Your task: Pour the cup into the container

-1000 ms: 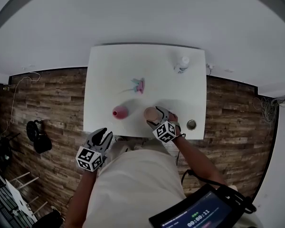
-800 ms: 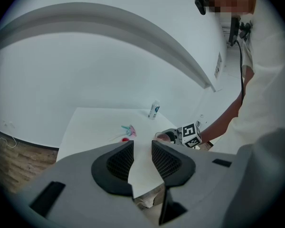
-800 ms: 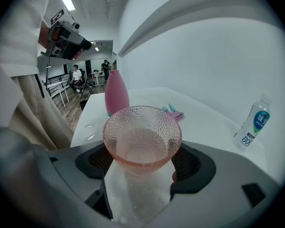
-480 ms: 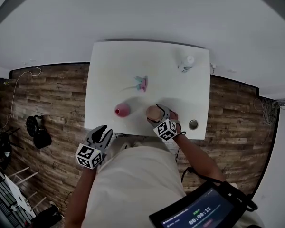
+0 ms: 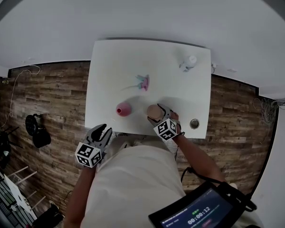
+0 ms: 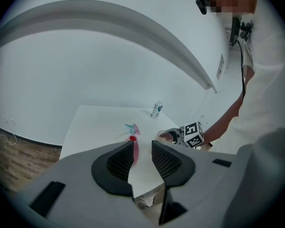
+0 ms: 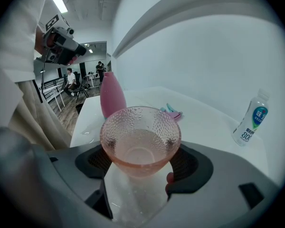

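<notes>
The left tool hangs off the near edge of the white bench, over the person's light clothing. Its 2 jaws stand apart with nothing between them; in the left gripper view the pink container shows through the gap, farther off. That container stands upright near the front edge of the bench, apart from both tools. Beyond it, toward the middle of the bench, lies a small pink-and-teal item. Just right of the container, the cup, of dimpled pinkish glass, stands upright with its mouth up, clamped low on its body by the right tool, 1 dark pad on each side. Whether it holds liquid is hard to tell. A clear bottle with a white cap stands at the far right corner of the bench, well apart from the cup.
</notes>
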`<state>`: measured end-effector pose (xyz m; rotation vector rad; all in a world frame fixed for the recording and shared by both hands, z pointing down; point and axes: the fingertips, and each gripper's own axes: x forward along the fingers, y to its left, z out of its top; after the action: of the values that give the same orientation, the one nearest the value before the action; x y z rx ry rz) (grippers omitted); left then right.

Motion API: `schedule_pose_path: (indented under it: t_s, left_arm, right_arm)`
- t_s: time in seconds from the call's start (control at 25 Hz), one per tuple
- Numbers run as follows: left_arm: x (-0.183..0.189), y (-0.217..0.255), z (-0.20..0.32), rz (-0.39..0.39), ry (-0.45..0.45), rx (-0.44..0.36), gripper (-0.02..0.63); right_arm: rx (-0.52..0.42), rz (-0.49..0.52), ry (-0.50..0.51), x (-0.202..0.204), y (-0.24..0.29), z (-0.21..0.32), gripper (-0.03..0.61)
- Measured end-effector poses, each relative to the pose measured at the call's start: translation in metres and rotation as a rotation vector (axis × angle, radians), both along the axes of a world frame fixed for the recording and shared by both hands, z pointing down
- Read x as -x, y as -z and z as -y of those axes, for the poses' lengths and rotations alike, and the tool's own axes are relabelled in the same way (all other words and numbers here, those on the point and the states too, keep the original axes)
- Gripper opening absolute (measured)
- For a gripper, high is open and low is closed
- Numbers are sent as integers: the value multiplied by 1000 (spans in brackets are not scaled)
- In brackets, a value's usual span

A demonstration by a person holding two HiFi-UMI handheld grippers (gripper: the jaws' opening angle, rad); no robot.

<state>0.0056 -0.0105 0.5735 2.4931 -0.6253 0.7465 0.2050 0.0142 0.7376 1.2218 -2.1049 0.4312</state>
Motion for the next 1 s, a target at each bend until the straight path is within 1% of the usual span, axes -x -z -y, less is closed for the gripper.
schedule_pose_path:
  t_s: [0.24, 0.56, 0.84, 1.0]
  left_arm:
    - [8, 2, 1, -8, -6, -2, 121]
    - [21, 3, 3, -26, -10, -10, 121]
    - [26, 6, 4, -46, -20, -27, 121]
    - [46, 14, 0, -60, -11, -45, 121]
  right_arm:
    - [19, -1, -28, 11, 7, 0, 364]
    - [44, 23, -71, 24, 31, 1, 364]
    - [53, 20, -78, 33, 54, 0, 364]
    - [58, 10, -77, 49, 73, -9, 364]
